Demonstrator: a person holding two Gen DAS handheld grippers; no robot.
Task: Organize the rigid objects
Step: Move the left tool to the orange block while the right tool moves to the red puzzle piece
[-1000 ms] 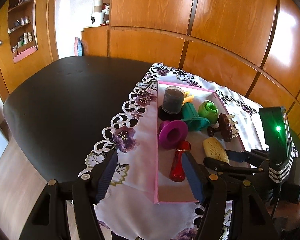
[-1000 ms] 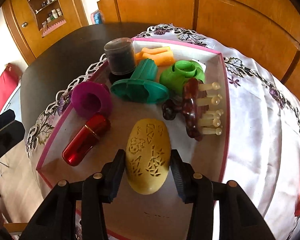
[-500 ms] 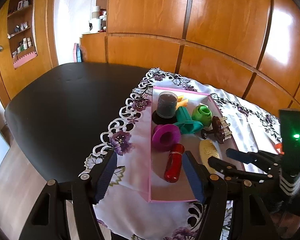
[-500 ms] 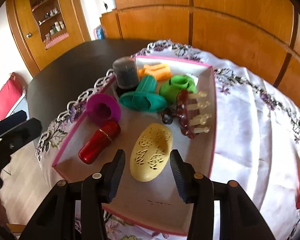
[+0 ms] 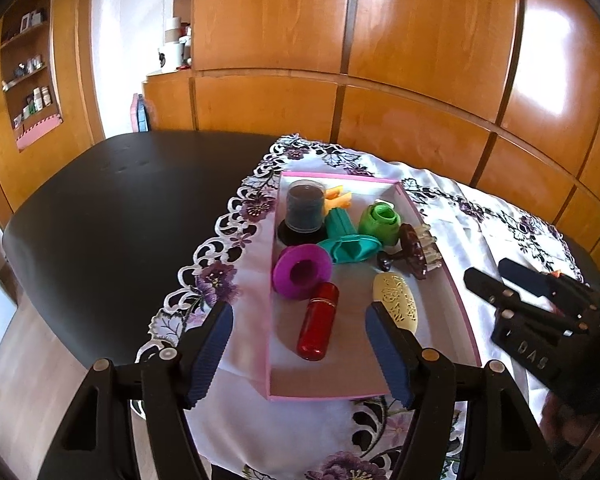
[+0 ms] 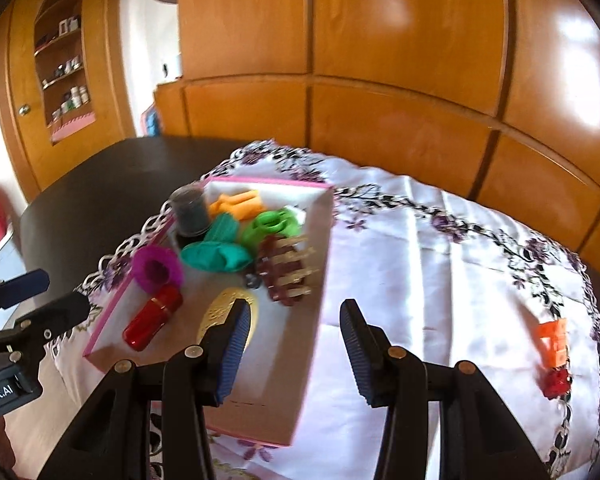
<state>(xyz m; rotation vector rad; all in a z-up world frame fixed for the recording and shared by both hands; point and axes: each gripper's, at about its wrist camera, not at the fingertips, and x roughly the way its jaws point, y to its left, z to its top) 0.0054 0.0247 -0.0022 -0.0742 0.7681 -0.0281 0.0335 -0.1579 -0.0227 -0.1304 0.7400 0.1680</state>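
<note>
Both tools empty, pink tray nearly packed

Left wrist view: our left tool (image 5: 298,354) stands apart and empty at lower centre; the pink tray (image 5: 462,320) holds the yellow oval soap case (image 5: 396,306) and red bottle (image 5: 318,322). Right wrist view: our right tool (image 6: 292,354) is parted, holding nothing; an orange piece (image 6: 554,342) lies at right on the table's cloth (image 6: 440,272). Reaching for it, we risk dragging the cloth and shifting the tray.

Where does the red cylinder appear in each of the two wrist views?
Left wrist view: the red cylinder lies low in the middle, between the left gripper's fingers.
Right wrist view: it lies at lower left, left of the right gripper.
Shared landmark: the purple funnel just beyond it.
</note>
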